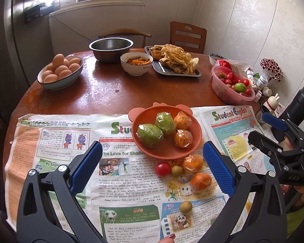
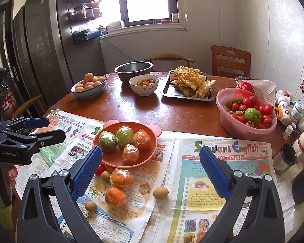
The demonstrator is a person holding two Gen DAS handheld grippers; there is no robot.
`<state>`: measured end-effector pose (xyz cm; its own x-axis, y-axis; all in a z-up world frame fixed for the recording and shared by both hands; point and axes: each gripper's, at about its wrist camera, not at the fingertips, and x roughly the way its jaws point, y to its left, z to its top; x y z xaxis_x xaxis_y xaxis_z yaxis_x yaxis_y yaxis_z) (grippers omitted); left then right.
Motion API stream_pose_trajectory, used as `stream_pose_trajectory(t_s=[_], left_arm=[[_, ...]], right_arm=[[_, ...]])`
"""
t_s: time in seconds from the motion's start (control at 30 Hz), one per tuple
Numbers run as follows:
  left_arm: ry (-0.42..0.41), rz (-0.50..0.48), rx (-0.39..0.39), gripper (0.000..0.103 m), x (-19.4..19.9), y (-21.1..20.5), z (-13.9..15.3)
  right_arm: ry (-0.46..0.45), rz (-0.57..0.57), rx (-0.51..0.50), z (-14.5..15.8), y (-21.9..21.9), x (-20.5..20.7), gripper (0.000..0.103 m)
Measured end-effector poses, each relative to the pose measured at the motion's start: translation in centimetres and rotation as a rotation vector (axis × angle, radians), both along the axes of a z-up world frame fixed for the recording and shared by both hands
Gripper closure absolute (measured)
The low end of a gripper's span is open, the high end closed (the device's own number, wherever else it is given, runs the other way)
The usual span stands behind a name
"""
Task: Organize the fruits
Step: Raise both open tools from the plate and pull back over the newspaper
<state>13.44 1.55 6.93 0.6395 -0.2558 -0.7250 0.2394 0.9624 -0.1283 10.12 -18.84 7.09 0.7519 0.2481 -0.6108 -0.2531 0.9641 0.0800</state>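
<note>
Orange plate (image 1: 168, 149) already has four wrapped fruits, so both grippers, left (image 1: 152, 162) and right (image 2: 151, 171), hang wide open and empty over loose ones (image 2: 121, 178).

four wrapped oranges (image 2: 142, 139), two wrapped green fruits (image 2: 107, 141), three longans (image 2: 160, 192), one loose tomato (image 1: 162, 168), one orange plate (image 2: 119, 162)

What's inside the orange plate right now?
The orange plate holds four plastic-wrapped fruits: two green ones and two oranges. The plate surface beneath them is covered, so anything smaller lying under them can't be seen.
</note>
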Motion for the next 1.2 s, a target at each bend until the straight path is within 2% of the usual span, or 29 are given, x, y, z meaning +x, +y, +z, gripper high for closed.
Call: stream_pose_trajectory(t_s=[0.73,1.2], left_arm=[[0.003,0.007,0.023,0.01,-4.0,0.4,-0.8],[0.089,-0.009,0.041,0.01,-6.2,0.2,-5.3]], right_arm=[[-0.005,0.054,-0.023,-0.1,1.1,-3.1,0.005],[0.056,0.101,-0.035,-3.1,1.6,-4.6,0.004]])
